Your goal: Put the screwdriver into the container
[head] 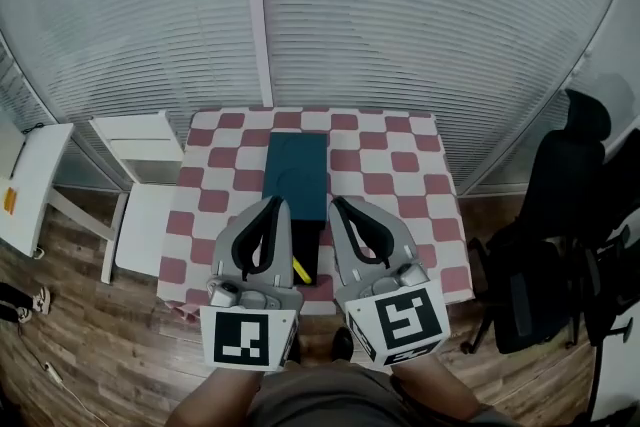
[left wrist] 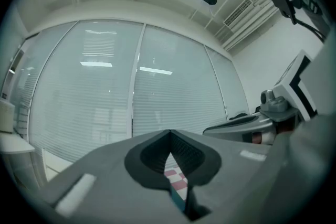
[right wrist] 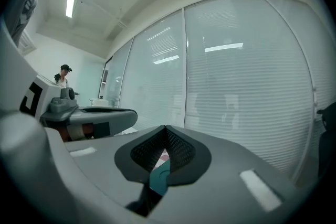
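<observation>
A teal container point(head: 296, 175) lies in the middle of the red-and-white checked table point(head: 400, 165). Its black part point(head: 306, 245) reaches toward the near edge. A yellow bit of the screwdriver point(head: 300, 269) shows on that black part, the rest hidden between the grippers. My left gripper point(head: 277, 203) and right gripper point(head: 338, 202) hang side by side above the table's near half, well clear of it. In the left gripper view the left gripper point(left wrist: 170, 131) is shut with nothing in it. The right gripper point(right wrist: 165, 127) is likewise shut and empty, with teal showing below the tips.
Frosted glass walls with blinds stand behind the table. A white chair point(head: 140, 185) and a white desk point(head: 30, 185) are at the left, a black office chair point(head: 565, 215) at the right. A person stands far off in the right gripper view. Wood floor surrounds the table.
</observation>
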`<action>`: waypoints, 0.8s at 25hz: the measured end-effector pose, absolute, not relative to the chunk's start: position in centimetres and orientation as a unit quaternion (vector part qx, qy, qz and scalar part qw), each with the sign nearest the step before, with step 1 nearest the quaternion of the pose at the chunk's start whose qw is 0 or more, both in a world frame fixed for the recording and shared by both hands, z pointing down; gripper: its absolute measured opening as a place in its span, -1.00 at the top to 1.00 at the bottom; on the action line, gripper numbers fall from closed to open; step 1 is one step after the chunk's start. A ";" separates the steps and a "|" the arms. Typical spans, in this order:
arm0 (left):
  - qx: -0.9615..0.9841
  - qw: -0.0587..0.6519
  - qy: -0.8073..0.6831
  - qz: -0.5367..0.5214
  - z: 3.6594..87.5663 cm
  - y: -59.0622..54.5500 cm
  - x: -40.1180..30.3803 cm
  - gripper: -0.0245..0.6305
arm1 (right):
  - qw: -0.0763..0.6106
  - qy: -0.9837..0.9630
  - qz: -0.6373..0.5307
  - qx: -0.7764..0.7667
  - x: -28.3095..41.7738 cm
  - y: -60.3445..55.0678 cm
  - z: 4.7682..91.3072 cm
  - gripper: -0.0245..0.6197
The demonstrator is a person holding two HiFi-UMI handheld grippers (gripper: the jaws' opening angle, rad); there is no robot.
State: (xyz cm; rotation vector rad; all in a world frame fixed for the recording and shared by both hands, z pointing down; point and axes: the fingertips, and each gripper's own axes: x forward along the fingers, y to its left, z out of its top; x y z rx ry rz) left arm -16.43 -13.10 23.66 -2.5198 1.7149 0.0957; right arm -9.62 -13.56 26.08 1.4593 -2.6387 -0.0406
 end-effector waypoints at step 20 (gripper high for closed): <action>-0.819 0.073 0.569 0.025 22.2 -12.6 -15.6 0.93 | 0.044 -0.876 -0.034 0.480 -9.0 -13.3 24.6 0.85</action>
